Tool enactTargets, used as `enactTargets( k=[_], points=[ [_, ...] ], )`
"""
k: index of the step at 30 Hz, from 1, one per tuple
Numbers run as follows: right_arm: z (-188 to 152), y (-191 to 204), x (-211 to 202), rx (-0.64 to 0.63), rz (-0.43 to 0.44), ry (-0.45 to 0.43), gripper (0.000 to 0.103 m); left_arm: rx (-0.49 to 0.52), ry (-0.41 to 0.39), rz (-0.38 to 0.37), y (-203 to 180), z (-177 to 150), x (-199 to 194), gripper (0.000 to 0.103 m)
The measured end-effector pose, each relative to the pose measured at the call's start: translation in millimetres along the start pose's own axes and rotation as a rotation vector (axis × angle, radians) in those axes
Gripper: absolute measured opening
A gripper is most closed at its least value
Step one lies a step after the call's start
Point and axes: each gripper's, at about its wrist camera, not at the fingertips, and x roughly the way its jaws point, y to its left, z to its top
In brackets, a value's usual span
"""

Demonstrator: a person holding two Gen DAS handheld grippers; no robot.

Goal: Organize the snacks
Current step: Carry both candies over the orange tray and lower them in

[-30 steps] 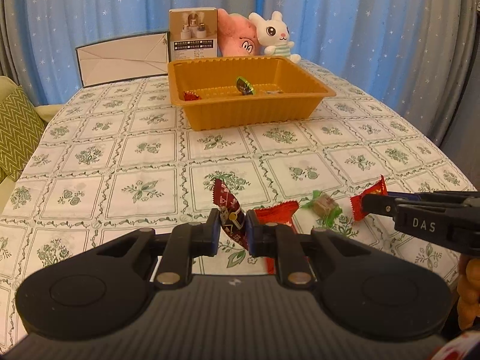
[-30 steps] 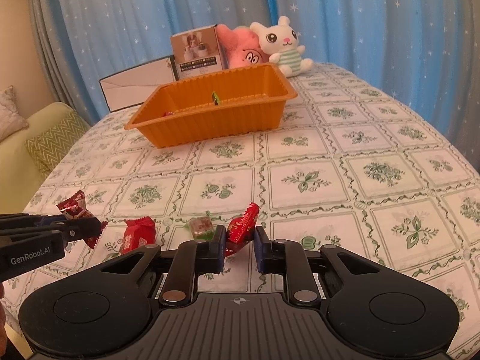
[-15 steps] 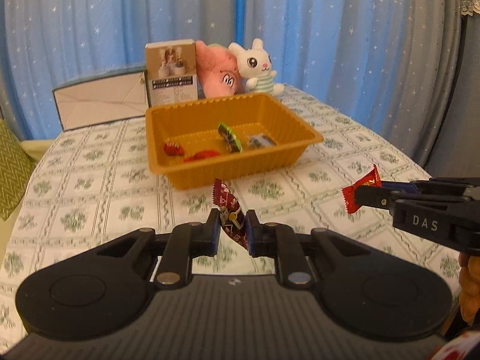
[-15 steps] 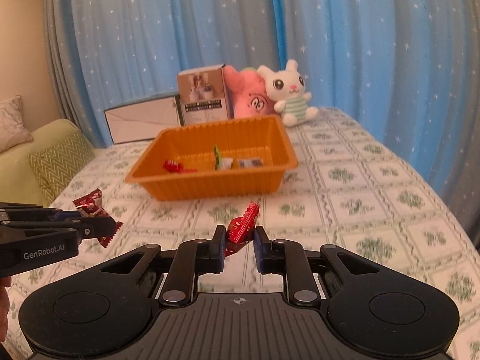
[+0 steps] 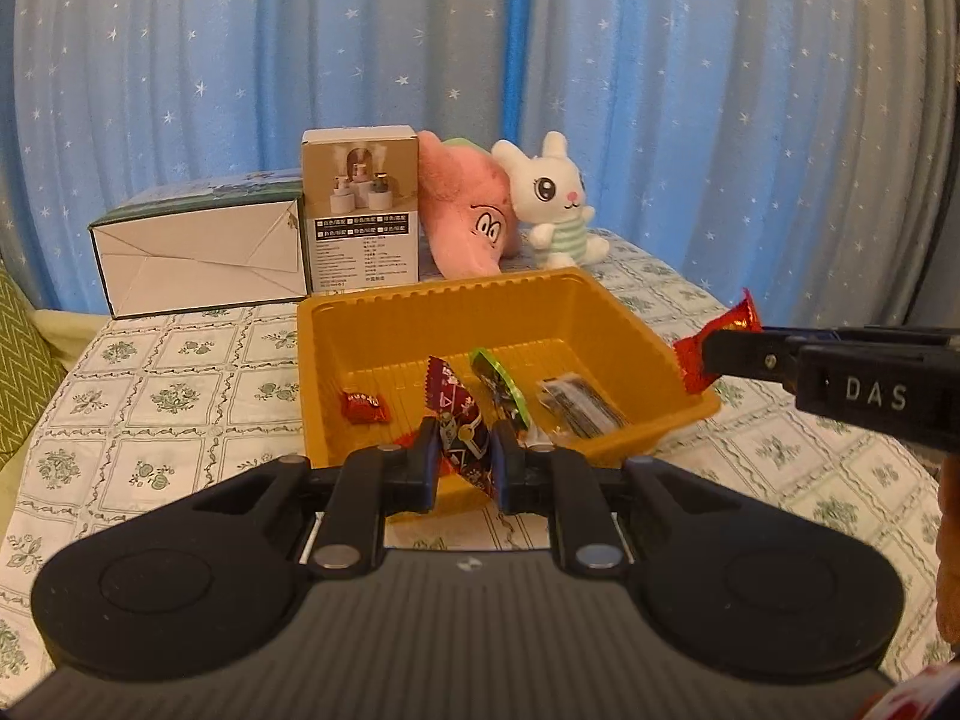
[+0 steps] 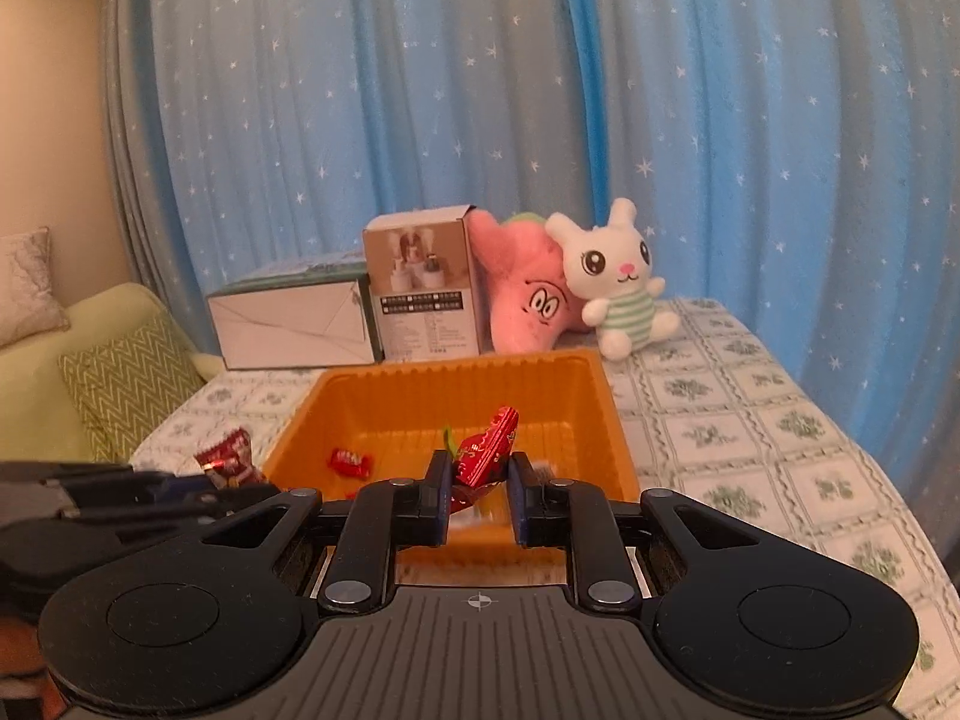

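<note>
green sofa (image 6: 102,354), right view only

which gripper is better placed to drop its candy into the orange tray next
Probably the left. The left gripper holds its dark red candy at the orange tray's near rim, roughly centred. In that view the right gripper's red candy sits past the tray's right rim.

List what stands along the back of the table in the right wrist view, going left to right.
White flat box → upright product box → pink plush → white bunny plush.
</note>
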Motion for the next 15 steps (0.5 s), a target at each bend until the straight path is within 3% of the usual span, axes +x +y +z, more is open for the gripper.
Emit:
enactTargets(
  k=[9,15],
  points=[
    [12.5,-9.4,67.8,0.009,-0.023,0.062,0.020,-0.040,0.022,0.012,22.0,10.0,43.8,0.015],
    [12.9,-13.5,91.7,0.035,-0.020,0.087,0.020,-0.029,0.048,0.017,29.1,12.8,67.1,0.015]
  ],
)
